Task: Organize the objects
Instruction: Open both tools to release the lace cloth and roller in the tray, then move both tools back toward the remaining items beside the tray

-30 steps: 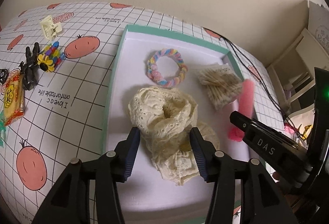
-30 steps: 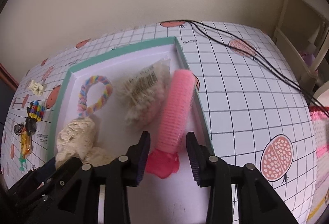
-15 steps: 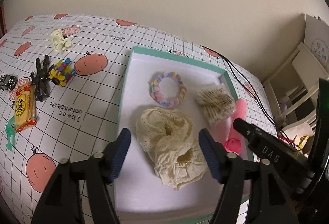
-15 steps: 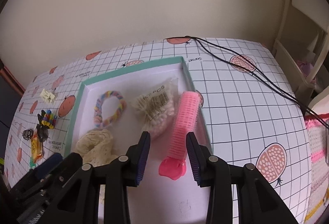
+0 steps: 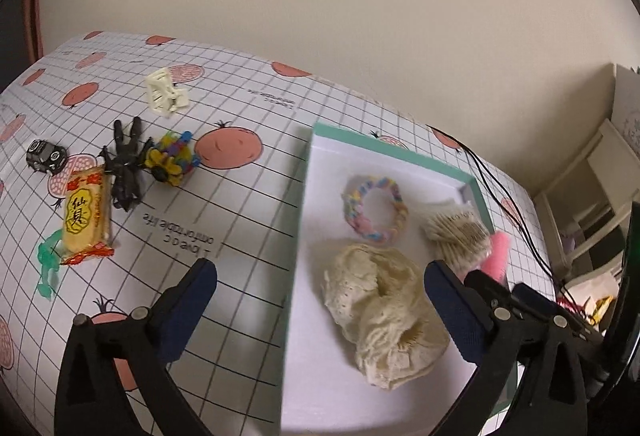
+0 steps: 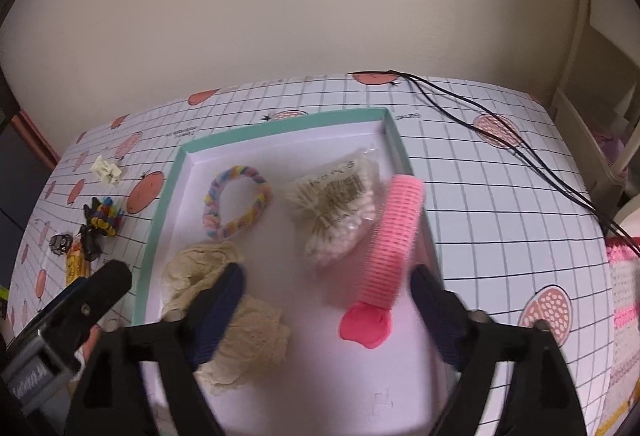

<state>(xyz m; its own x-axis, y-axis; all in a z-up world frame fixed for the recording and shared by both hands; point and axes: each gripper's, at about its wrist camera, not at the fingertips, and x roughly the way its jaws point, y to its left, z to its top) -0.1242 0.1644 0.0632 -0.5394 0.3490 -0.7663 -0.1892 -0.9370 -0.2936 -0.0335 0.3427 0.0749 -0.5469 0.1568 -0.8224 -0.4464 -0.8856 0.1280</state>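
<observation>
Both grippers backed up and spread wide since 1 s ago — left gripper (image 5: 320, 300) off the cream lace scrunchie (image 5: 380, 312), right gripper (image 6: 328, 300) off the pink hair roller (image 6: 394, 236). Both hold nothing. Scrunchie lies in the teal-rimmed tray (image 6: 160, 204); roller leans on tray's right wall — w/ pastel hair tie (image 6: 236, 202) and cotton swab bag (image 6: 340, 212) inside.

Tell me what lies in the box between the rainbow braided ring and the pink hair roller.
The bag of cotton swabs lies between the rainbow braided ring and the pink hair roller, touching the roller; the right wrist view shows it best.
</observation>
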